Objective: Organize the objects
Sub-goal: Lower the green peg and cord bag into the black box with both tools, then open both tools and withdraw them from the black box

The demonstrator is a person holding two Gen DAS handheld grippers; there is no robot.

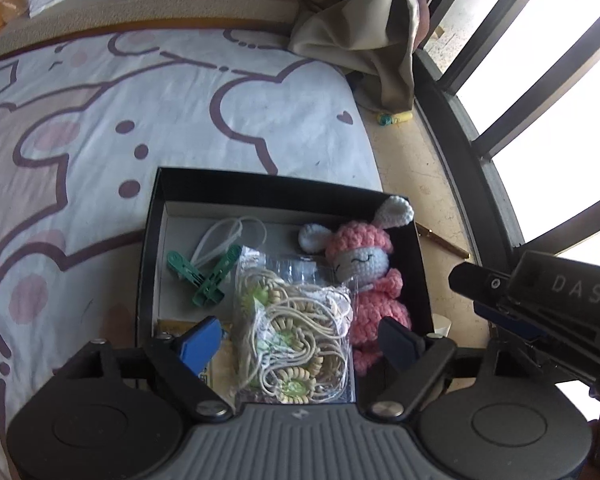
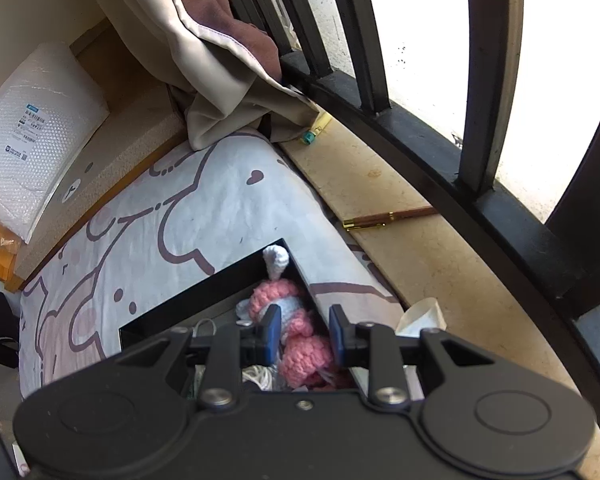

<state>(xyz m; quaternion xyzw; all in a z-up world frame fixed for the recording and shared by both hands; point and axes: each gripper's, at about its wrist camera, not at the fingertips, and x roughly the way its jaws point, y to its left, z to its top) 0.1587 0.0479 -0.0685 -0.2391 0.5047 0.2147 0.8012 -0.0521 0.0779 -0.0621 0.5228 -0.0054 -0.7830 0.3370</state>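
A black box [image 1: 152, 240] lies on the bed. In it are a pink crocheted bunny [image 1: 364, 276], a clear bag of cream cords [image 1: 296, 332], a green clothes peg [image 1: 208, 276] and white zip ties [image 1: 224, 236]. My left gripper [image 1: 300, 344] is open above the bag, holding nothing. My right gripper [image 2: 305, 334] is open over the box's right corner [image 2: 296, 264], its fingers on either side of the bunny [image 2: 300, 352] without closing on it. The right gripper also shows at the right edge of the left wrist view [image 1: 540, 304].
The bed sheet [image 1: 180, 112] has a pink cartoon print. A stone window ledge [image 2: 420, 264] runs along the right with a brown pen [image 2: 388, 218], a small yellow-green item [image 1: 392, 119] and white paper [image 2: 424, 316]. A curtain [image 2: 220, 60] hangs by the barred window.
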